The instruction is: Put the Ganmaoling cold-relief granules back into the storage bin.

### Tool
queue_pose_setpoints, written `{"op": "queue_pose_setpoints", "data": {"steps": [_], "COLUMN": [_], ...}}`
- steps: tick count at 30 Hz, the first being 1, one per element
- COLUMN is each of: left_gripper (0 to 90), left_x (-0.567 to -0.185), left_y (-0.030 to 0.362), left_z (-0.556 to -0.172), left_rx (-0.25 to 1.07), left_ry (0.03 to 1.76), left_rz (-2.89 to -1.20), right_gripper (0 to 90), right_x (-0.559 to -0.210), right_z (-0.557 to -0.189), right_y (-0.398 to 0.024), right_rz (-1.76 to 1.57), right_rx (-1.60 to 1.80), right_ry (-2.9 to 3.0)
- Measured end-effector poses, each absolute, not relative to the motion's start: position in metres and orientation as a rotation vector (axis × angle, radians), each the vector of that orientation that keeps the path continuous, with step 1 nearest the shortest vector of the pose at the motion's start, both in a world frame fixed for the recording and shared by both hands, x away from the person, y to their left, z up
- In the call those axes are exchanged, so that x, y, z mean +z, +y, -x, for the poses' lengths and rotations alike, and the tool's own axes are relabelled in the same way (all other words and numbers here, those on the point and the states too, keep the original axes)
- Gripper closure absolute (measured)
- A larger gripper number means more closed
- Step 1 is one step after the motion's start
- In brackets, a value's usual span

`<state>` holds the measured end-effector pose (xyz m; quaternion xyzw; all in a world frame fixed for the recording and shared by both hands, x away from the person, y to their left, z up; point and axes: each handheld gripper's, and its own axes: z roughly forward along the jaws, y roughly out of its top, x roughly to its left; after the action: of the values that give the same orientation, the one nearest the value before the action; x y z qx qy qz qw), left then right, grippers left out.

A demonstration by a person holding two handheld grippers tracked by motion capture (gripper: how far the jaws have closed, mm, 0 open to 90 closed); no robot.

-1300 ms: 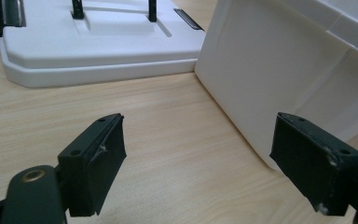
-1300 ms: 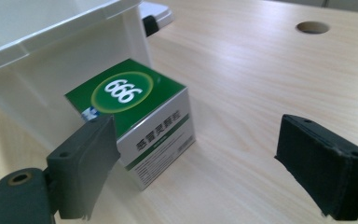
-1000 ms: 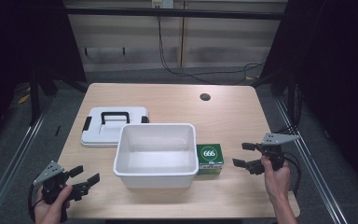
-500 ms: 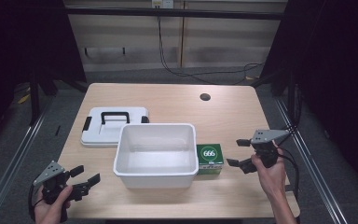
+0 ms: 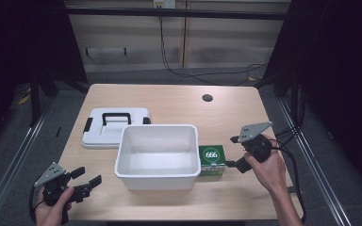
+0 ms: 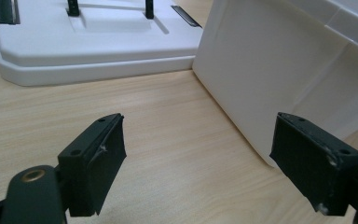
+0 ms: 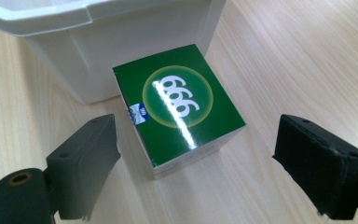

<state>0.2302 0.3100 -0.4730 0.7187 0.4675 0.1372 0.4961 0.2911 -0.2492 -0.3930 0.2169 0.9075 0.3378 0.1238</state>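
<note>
- Green box point(image 5: 211, 159) sits on the table point(image 5: 169, 101) in the high view, touching the right wall of the white bin point(image 5: 158, 155), at 3 o'clock from it. The right gripper point(image 5: 233, 151) hangs just beside the box at its 3 o'clock, jaws spread, holding nothing. The step in hand looks like grasping the box, likely to put it in the bin.
- High view again: the left gripper point(image 5: 87, 178) waits at 8 o'clock from the bin, jaws apart and empty. It is best kept there, clear of the bin. A white lid point(image 5: 116, 127) with a black handle lies flat at 11 o'clock from the bin, out of the way.
- Left gripper view: the left gripper point(image 6: 198, 154) has its jaws wide open over bare wood, with the bin wall point(image 6: 279, 70) at 1 o'clock and the lid point(image 6: 88, 51) at 11 o'clock. Nothing lies between the jaws.
- Right gripper view: the box point(image 7: 179, 107) lies between the open jaws of the right gripper point(image 7: 196, 158) but farther on, at 12 o'clock, turned a little askew to them. To grip well, I would turn the hand until the jaws face two opposite side faces, come forward and down so the pads meet the sides below the glossy top, then close squarely.
- Same view: the bin point(image 7: 98, 42) touches the box's far side, so lift straight up before swinging over the rim.
</note>
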Motion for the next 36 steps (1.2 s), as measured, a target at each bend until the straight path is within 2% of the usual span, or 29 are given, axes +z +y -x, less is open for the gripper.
{"op": "queue_pose_setpoints", "data": {"steps": [17, 36], "left_gripper": [17.2, 17.2], "left_x": [-0.474, -0.474], "left_y": [0.310, 0.310], "left_z": [-0.230, -0.230], "left_rx": [0.332, 0.332], "left_ry": [1.143, 1.139], "left_rz": [-1.736, -1.735], "right_gripper": [8.6, 8.5], "right_x": [-0.385, -0.402], "right_z": [-0.327, -0.346], "right_y": [-0.220, -0.201], "right_rz": [-0.471, -0.380], "right_rx": [0.781, 0.647], "right_ry": [2.846, 3.019]}}
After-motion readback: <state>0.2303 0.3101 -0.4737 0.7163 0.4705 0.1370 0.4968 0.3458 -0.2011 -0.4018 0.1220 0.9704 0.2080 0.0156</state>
